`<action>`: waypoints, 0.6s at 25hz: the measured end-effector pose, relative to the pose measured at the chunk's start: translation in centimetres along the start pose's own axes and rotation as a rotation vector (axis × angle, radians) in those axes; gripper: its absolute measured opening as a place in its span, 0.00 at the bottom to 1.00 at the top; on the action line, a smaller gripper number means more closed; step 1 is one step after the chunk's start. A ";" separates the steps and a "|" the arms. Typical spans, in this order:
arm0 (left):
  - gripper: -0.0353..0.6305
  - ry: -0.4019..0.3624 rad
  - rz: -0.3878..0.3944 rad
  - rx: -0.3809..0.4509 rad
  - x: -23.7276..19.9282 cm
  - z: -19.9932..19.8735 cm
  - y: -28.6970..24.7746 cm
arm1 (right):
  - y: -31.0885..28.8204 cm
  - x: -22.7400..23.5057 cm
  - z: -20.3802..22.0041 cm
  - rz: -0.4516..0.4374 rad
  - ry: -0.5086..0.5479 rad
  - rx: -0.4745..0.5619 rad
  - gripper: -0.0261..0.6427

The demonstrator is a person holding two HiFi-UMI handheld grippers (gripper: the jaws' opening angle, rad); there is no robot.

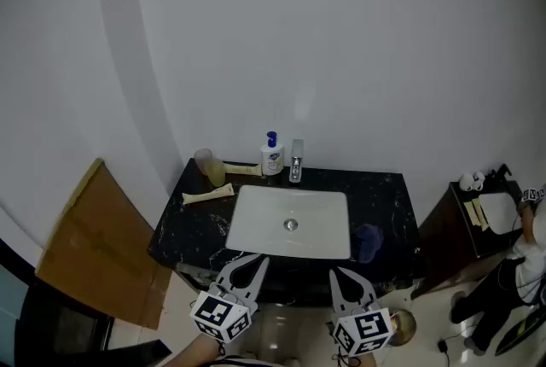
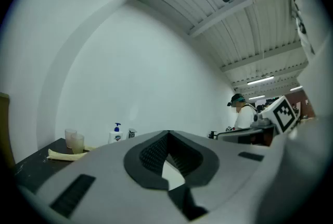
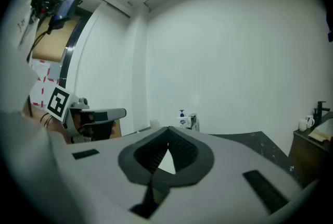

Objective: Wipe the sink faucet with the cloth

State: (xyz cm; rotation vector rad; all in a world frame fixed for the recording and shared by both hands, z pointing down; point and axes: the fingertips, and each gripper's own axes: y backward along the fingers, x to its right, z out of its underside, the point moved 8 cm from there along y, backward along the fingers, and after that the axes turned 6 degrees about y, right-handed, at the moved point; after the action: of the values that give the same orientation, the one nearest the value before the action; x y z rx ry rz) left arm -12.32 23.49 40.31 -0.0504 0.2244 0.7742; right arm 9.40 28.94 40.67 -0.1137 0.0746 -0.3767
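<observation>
The chrome faucet (image 1: pixel 296 160) stands at the back rim of the white sink (image 1: pixel 256 230), which is set in a black marble counter (image 1: pixel 388 203). A dark blue cloth (image 1: pixel 368 240) lies on the counter just right of the sink. Both grippers hover in front of the counter's near edge, well short of cloth and faucet. My left gripper (image 1: pixel 255 257) and right gripper (image 1: pixel 338 270) are shut with nothing between the jaws. The left gripper view shows its tips (image 2: pixel 167 132) meeting, with the faucet (image 2: pixel 131 133) far off. In the right gripper view the tips (image 3: pixel 167 128) also meet, below the distant faucet (image 3: pixel 193 121).
A blue-pump soap bottle (image 1: pixel 271 154) stands left of the faucet, with translucent cups (image 1: pixel 206 166) and a cream strip (image 1: pixel 209 195) on the counter's left. A brown board (image 1: pixel 94 241) leans at the left. A dark side cabinet (image 1: pixel 465 224) and a person (image 1: pixel 527 259) are at the right.
</observation>
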 end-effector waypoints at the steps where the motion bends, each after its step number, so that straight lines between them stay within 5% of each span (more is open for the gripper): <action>1: 0.05 0.001 -0.006 -0.004 0.5 0.0 -0.1 | 0.3 0.3 0.3 -0.001 -0.005 0.001 0.05; 15: 0.05 -0.001 -0.051 -0.014 3.4 1.7 -1.2 | 1.6 2.8 2.7 -0.065 -0.044 -0.005 0.05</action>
State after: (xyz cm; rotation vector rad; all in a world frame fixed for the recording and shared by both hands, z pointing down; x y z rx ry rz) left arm -8.81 25.24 41.13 -0.0684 0.2158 0.7252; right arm 12.83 29.68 43.03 -0.1297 0.0280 -0.4386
